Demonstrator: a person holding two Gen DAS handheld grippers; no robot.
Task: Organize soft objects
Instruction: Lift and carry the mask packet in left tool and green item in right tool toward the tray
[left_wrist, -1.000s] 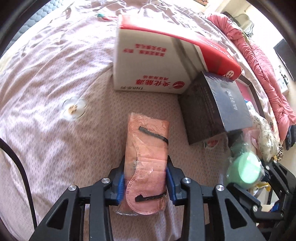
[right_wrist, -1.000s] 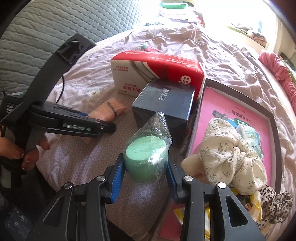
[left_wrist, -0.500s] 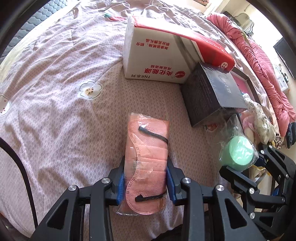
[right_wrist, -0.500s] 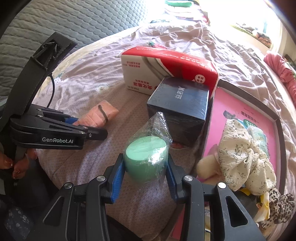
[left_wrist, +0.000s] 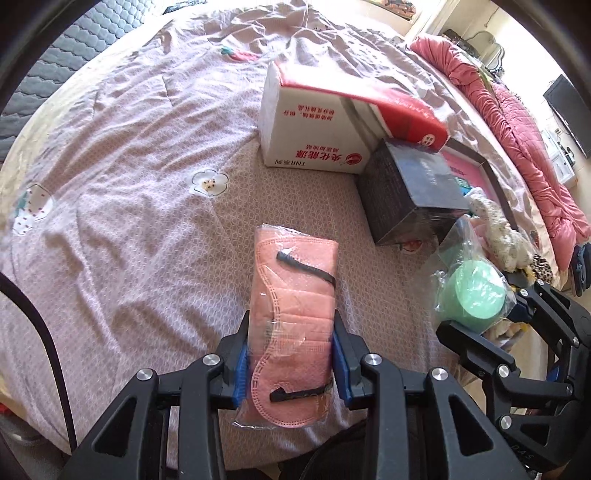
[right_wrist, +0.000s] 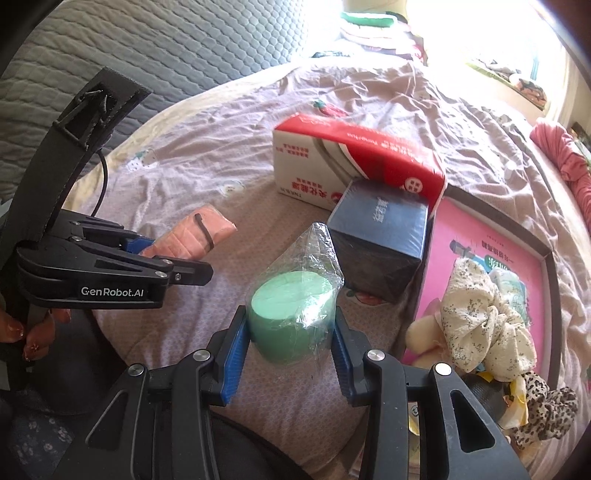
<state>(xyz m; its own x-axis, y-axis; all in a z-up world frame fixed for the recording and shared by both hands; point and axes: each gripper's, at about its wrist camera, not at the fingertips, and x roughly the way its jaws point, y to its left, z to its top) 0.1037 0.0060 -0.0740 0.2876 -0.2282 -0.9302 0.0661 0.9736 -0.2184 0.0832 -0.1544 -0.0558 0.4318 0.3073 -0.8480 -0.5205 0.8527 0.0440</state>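
Bright daylight blows out the far window; fisheye edges bend and darken.

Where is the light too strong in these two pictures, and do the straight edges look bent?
Right wrist view: the window side at top right is overexposed, and the bedsheet there is washed out. Left wrist view: exposure is more even; the wrapped mask pack is sharp. In both views the fisheye bends the tissue box edges, and the corners are dark.

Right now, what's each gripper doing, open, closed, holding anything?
Left gripper: closed on the pink mask pack.
Right gripper: closed on the green roll in plastic.
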